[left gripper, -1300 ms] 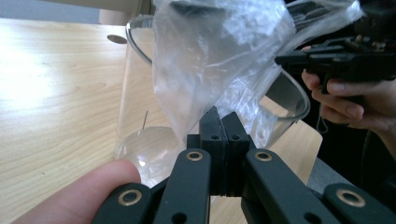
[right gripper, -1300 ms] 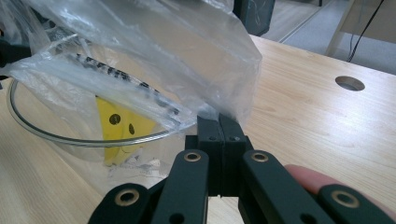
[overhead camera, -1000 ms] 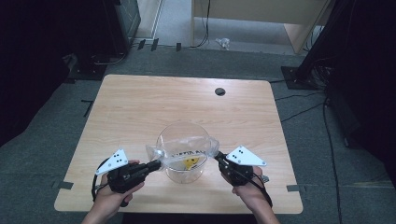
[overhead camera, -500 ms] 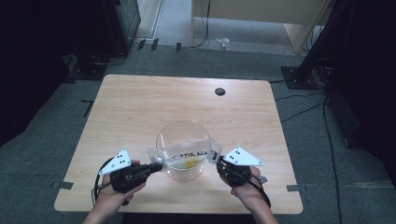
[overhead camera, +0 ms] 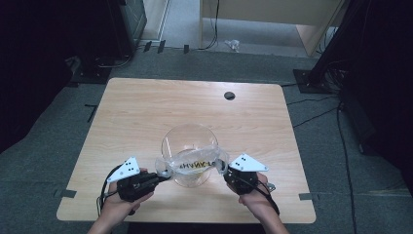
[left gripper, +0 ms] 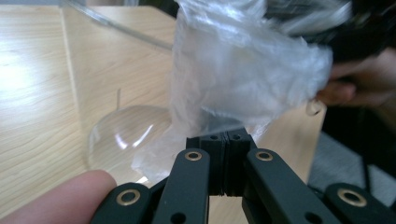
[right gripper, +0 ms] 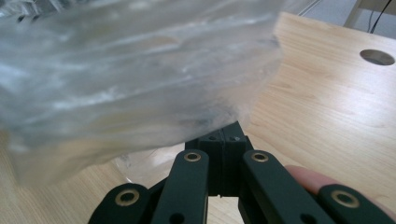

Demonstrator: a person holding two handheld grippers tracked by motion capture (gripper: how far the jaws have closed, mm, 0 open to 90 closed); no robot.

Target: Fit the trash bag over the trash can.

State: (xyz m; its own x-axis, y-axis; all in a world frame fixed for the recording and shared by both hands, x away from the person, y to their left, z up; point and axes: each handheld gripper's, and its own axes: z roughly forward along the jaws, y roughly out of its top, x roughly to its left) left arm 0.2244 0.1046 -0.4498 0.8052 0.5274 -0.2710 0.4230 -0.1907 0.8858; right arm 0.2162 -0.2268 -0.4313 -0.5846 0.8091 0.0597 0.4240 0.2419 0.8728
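across the wooden desk [overhead camera: 146,112], toward your edge, sits a clear glass bowl [overhead camera: 187,136]; a clear plastic bag [overhead camera: 195,163] with yellow lettering is stretched over its near rim between your hands. your left gripper [overhead camera: 163,176] has its jaws clamped on the bag's left end, your right gripper [overhead camera: 222,170] on its right end. the left gripper view adds the bowl's curved base [left gripper: 121,135] under the crumpled bag [left gripper: 243,70]; the right gripper view adds the desk's cable hole [right gripper: 377,57].
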